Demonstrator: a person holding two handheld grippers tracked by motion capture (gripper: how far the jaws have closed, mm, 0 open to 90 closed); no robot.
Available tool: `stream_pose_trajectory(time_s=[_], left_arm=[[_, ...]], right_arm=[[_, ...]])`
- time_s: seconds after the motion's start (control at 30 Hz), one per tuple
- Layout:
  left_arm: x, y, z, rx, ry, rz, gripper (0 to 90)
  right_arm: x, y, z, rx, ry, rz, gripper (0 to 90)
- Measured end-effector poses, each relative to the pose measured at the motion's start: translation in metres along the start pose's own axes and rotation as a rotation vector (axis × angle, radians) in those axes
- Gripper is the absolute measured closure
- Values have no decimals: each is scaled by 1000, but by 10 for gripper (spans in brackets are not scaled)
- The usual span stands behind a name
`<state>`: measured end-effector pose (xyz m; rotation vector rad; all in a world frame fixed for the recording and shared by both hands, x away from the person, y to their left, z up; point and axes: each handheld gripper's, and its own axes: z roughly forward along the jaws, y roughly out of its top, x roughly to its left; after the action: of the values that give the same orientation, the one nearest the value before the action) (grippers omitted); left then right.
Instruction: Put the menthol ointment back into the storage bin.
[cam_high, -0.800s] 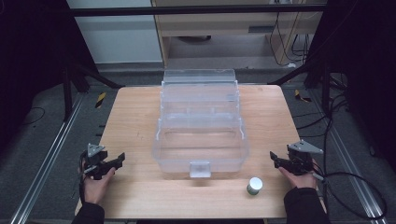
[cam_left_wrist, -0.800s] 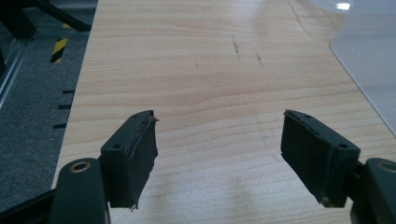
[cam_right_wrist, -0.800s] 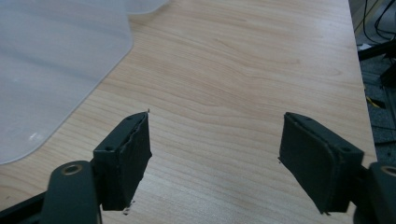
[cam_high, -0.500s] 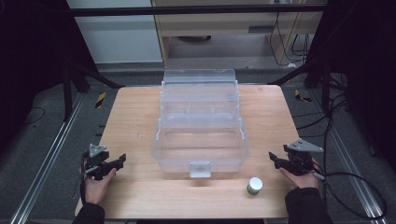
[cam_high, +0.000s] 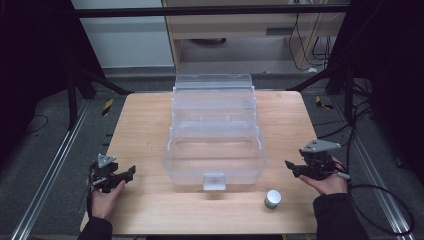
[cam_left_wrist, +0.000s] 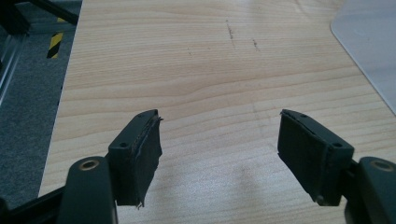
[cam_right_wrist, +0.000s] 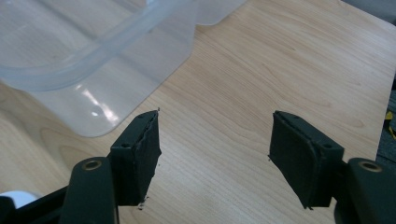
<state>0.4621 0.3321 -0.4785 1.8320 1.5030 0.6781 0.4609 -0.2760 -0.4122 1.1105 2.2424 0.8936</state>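
Observation:
A clear plastic storage box (cam_high: 215, 157) stands open in the middle of the wooden table (cam_high: 145, 125), its lid tipped up at the back. A small round white container (cam_high: 272, 198) sits near the front edge, right of the box's latch. My left gripper (cam_high: 127, 175) rests at the table's front left, jaws open over bare wood (cam_left_wrist: 219, 116). My right gripper (cam_high: 291, 168) hovers at the front right, pointing at the box's right corner (cam_right_wrist: 93, 56). Its jaws are open with nothing between them (cam_right_wrist: 215, 114).
The box's near left corner (cam_left_wrist: 369, 37) shows at the edge of the left gripper view. Metal rails (cam_high: 50, 170) and grey floor flank the table. Black stand legs (cam_high: 95, 80) and cables (cam_high: 350, 130) lie beyond its far corners.
The right gripper has lifted and edged slightly toward the box. The left gripper has stayed put.

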Motion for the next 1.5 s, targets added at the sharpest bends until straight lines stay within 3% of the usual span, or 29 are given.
stream_pose_trajectory(time_s=[0.27,0.93,1.5], left_arm=[[-1,0,0,6,-4,4,301],[-3,0,2,22,-17,28,307],[-4,1,2,26,-19,37,309]], right_arm=[[4,20,-11,37,69,-75,303],[29,45,-19,186,206,-245,301],[48,50,-18,296,291,-326,350]])
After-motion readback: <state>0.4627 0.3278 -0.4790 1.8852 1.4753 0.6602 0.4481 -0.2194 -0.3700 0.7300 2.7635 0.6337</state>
